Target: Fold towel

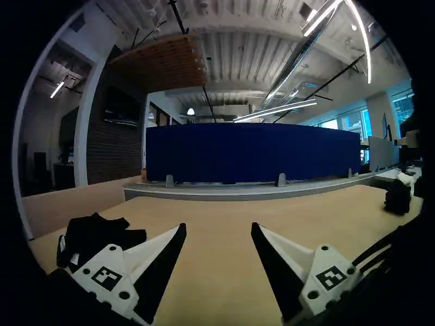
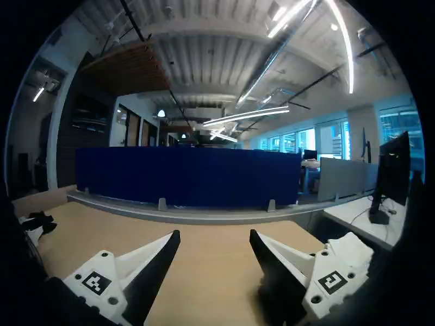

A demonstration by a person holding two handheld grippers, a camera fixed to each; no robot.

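Note:
A black towel lies bunched on the light wooden table, at the left in the left gripper view, partly hidden behind my left gripper's left finger. My left gripper is open above the bare tabletop with nothing between its fingers, to the right of the towel. A second black bundle sits at the table's far right. In the right gripper view my right gripper is open over the table and holds nothing. A small black and white heap lies at the far left; I cannot tell what it is.
A long blue partition on a grey ledge stands along the table's far edge. To the right of the table, a white desk carries a monitor. A dark shape lies under the right gripper's right finger.

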